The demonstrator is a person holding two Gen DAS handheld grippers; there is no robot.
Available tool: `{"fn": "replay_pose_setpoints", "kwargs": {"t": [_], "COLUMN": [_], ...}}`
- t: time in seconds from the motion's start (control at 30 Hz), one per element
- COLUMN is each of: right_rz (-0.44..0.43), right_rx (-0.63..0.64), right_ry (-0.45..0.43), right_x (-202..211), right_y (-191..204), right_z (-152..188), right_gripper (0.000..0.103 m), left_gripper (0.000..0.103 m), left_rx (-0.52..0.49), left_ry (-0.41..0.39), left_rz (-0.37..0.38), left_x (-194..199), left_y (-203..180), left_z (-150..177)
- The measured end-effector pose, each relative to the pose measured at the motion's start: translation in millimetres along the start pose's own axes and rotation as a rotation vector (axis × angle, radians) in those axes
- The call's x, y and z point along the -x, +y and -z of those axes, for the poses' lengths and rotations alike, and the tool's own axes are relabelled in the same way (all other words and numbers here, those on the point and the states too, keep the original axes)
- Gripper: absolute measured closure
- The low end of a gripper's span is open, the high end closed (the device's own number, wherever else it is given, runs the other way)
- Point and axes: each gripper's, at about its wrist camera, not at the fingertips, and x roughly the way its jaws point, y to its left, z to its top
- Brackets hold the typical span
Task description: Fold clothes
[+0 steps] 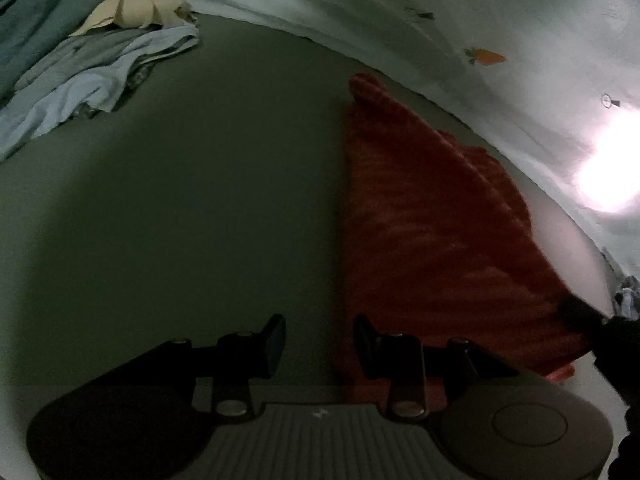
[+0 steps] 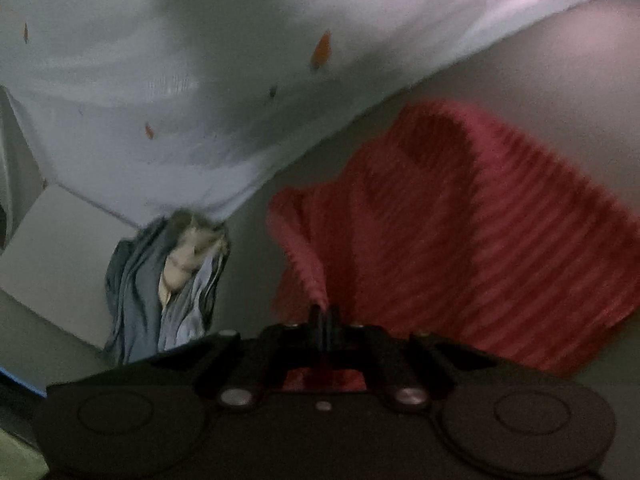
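Note:
A red ribbed garment (image 1: 432, 216) lies on the grey surface (image 1: 192, 208), in the right half of the left wrist view. My left gripper (image 1: 320, 344) hovers open over the garment's near left edge, and its right finger (image 1: 366, 344) is above the cloth. No cloth is pinched between its pads. In the right wrist view the red garment (image 2: 480, 240) spreads to the right. One corner is drawn up in a thin fold to my right gripper (image 2: 324, 314), which is shut on it. A dark shape (image 1: 584, 316) sits at the garment's near right corner.
A heap of blue, grey and cream clothes (image 1: 100, 64) lies at the far left, and the same heap (image 2: 168, 280) shows left of my right gripper. A white sheet with small carrot prints (image 1: 400, 20) borders the grey surface at the back. A bright glare (image 1: 608, 180) washes out the right side.

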Motion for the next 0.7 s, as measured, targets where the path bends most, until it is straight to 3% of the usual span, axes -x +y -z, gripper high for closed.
{"fn": "replay_pose_setpoints", "kwargs": {"t": [0.13,0.33,0.57,0.67,0.7], "right_rz": [0.078,0.216,0.322,0.382,0.388], "right_rx": [-0.03,-0.048,-0.03,0.025,0.04], "right_ry": [-0.069,-0.1,0.001,0.052,0.059], "right_x": [33.7,67.8,51.0,38.8,37.2], "right_y": [-39.2,-105.6,-153.0,-152.7,-149.7], "right_z": [-20.2,-39.1,-43.5,-45.3,-47.5], "right_gripper": [0.101,0.101,0.1,0.095,0.089], "left_gripper": [0.064,0.062,0.061,0.06,0.06], "left_rx": [-0.055,-0.139,-0.172,-0.133,-0.115], "left_ry": [0.004,0.029,0.073,0.079,0.078], "left_rz": [0.005,0.011,-0.048,-0.078,-0.09], "left_x": [-11.2,-35.1,-63.3,-64.3,-63.6], "left_y": [-35.1,-83.9,-102.3,-91.2,-86.6], "left_z": [8.1,18.9,16.2,11.3,9.6]}}
